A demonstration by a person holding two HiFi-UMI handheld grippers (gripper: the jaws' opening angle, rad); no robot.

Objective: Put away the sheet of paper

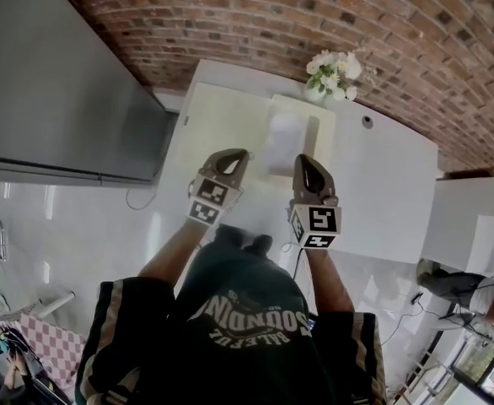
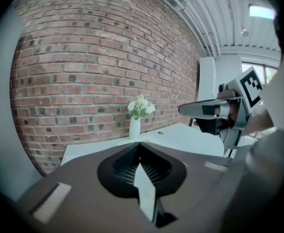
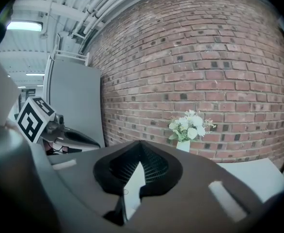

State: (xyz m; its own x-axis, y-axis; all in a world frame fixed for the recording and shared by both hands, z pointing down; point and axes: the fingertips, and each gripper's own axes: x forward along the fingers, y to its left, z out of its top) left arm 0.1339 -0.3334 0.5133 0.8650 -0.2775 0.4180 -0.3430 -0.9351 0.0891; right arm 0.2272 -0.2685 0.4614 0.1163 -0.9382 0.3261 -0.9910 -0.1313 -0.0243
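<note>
In the head view a white sheet of paper [image 1: 282,137] lies on a cream flat tray or folder [image 1: 321,129] at the far middle of the white table [image 1: 382,184]. My left gripper [image 1: 244,153] hovers just left of the sheet's near corner, jaws shut and empty. Just beyond the tray's near edge, on the right, my right gripper [image 1: 303,159] is also shut with nothing in it. The left gripper view shows its own closed jaws [image 2: 139,143] and the right gripper [image 2: 214,109] beside it. The right gripper view shows its closed jaws [image 3: 140,142] and the left gripper [image 3: 69,137].
A white vase of flowers [image 1: 331,74] stands at the table's far edge against the brick wall [image 1: 416,32]. A cable hole [image 1: 366,121] sits right of the tray. A tall grey cabinet [image 1: 53,74] stands to the left, and another white desk [image 1: 475,218] to the right.
</note>
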